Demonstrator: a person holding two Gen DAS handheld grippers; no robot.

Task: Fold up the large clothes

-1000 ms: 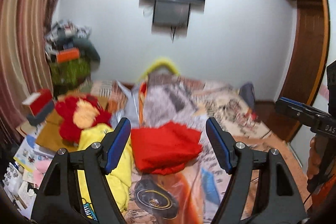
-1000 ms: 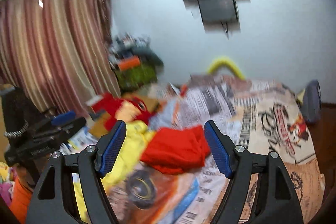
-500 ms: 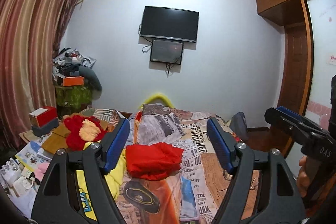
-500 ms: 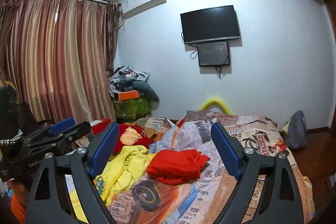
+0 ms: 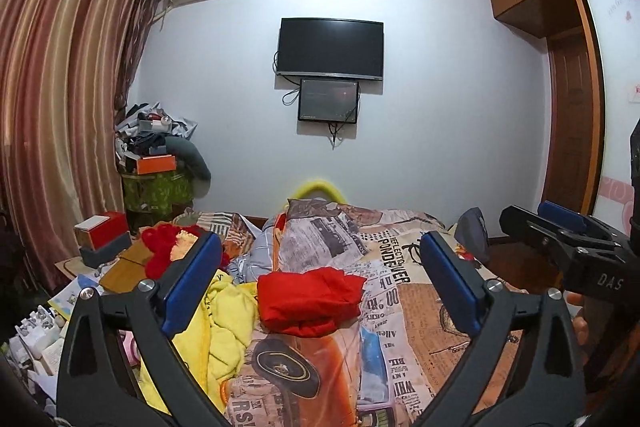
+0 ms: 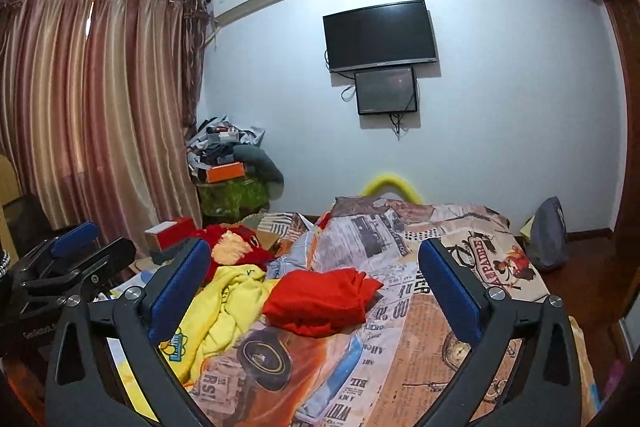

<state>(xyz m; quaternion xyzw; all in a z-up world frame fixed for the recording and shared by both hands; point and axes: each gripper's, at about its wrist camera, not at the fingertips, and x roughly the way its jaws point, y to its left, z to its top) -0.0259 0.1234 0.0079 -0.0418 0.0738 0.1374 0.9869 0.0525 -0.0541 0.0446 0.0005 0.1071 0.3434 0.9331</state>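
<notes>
The bed (image 5: 436, 331), under a newspaper-and-car print cover, fills the lower view. On its left side sprawls an unfolded yellow garment (image 6: 224, 307), with a red garment (image 5: 310, 301) lying just beside it, already bundled roughly flat. Both the left tongs (image 5: 320, 287) and the right tongs (image 6: 314, 291) hover well above the bed, spread wide and holding nothing. The step looks like a pause between garments; next, likely, comes reaching down for the yellow garment's edge. A red plush toy (image 6: 236, 247) and boxes crowd the left margin.
</notes>
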